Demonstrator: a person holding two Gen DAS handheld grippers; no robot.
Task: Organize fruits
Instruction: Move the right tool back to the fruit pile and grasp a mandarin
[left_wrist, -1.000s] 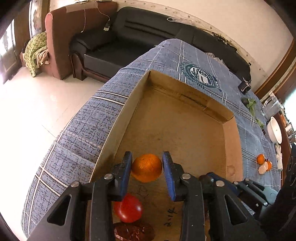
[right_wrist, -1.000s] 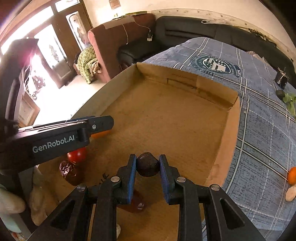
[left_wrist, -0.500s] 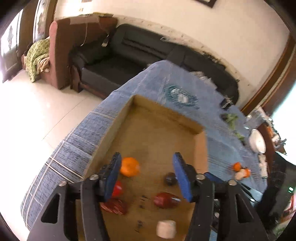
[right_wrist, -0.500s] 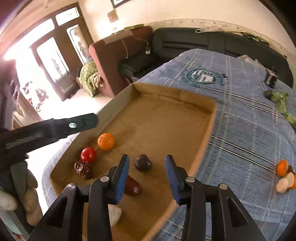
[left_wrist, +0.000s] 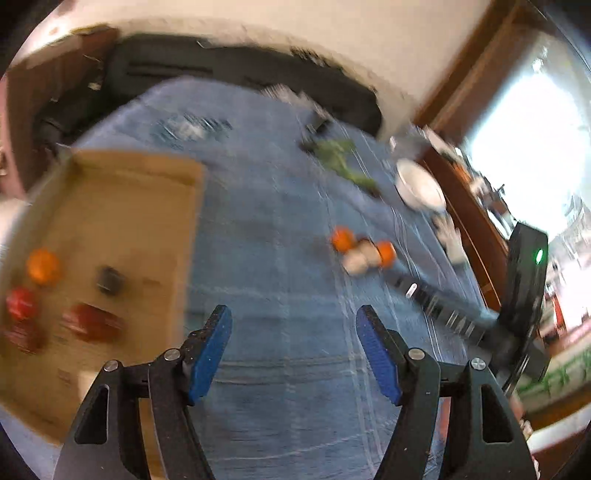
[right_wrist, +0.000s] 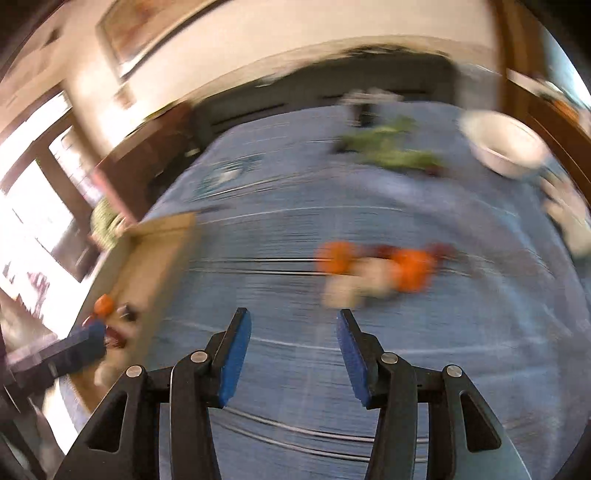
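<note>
Both views are motion-blurred. My left gripper (left_wrist: 295, 350) is open and empty above the blue cloth, right of the cardboard tray (left_wrist: 162, 229). In the tray lie an orange (left_wrist: 43, 266), a dark fruit (left_wrist: 109, 280), a red tomato (left_wrist: 20, 303) and a dark red fruit (left_wrist: 92, 326). A loose pile of oranges and pale fruits (left_wrist: 364, 251) lies on the cloth ahead. My right gripper (right_wrist: 293, 354) is open and empty, with the same pile (right_wrist: 376, 269) just ahead and the tray (right_wrist: 159, 251) at its left.
A white bowl (left_wrist: 419, 186) and green leaves (left_wrist: 340, 158) lie at the far right of the table; both also show in the right wrist view, bowl (right_wrist: 506, 147) and leaves (right_wrist: 395, 151). A dark sofa (left_wrist: 236, 70) stands behind the table.
Both grippers let go of their fruits in the tray, the orange and the dark fruit, opened wide, and swung right toward the loose fruit pile on the cloth.
</note>
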